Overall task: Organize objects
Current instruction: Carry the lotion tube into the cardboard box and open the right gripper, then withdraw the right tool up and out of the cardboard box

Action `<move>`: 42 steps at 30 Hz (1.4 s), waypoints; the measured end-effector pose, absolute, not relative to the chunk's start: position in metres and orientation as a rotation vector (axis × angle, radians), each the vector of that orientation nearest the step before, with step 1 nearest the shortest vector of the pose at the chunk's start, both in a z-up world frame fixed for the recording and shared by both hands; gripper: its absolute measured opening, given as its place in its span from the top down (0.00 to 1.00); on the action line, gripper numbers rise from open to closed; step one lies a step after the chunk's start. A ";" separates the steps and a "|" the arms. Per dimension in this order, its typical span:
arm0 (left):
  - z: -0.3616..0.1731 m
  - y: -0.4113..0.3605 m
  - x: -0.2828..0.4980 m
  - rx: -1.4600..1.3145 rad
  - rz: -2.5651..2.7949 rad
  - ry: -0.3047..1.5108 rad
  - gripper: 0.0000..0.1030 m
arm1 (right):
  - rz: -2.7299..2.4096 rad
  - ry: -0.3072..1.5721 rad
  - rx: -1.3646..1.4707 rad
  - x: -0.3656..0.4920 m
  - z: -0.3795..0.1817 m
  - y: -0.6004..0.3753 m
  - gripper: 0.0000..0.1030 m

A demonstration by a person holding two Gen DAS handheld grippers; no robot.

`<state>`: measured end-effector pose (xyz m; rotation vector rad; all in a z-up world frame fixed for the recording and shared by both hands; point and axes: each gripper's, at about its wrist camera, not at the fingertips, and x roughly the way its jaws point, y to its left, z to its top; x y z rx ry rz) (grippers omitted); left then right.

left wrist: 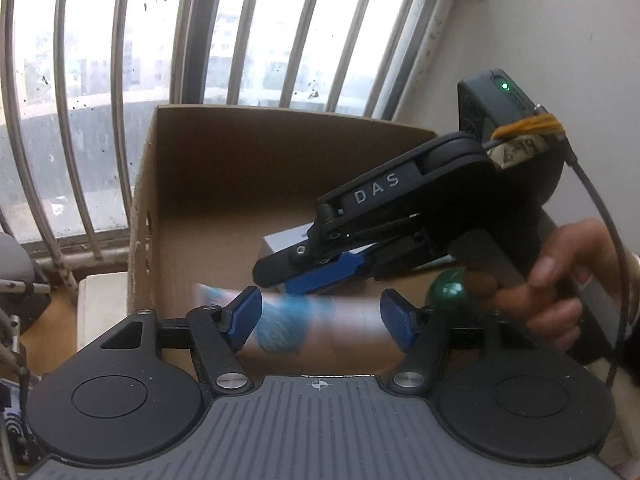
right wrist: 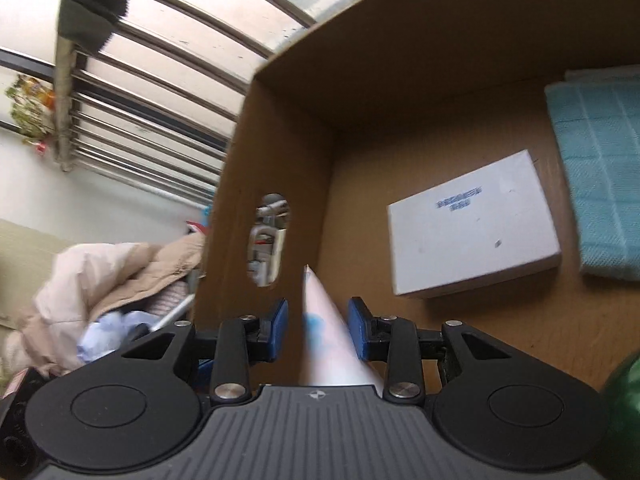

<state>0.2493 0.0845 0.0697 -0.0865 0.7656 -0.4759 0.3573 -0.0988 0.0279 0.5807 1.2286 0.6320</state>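
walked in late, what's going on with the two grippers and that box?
A person is packing a cardboard box by a barred window. The left gripper has a blurred tube-like item crosswise between its fingers. The right gripper holds a white, blue-printed item over the box. A white box and a blue towel already lie inside.

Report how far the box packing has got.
Done: white box and blue cloth lie in the cardboard box. In hand: right gripper and left gripper carry a blurred pale item over it. Left: setting that down; a green object waits nearby.
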 end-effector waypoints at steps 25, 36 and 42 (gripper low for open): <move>0.099 0.095 0.190 -0.167 -0.376 0.650 0.00 | 0.652 1.005 0.638 0.290 0.081 -0.162 0.35; 0.111 0.073 0.108 -0.096 -0.153 0.560 0.00 | 0.630 0.674 0.635 0.172 0.103 -0.202 0.00; 0.105 0.047 0.078 0.006 -0.046 0.514 0.00 | 0.450 0.616 0.575 0.122 0.096 -0.208 0.00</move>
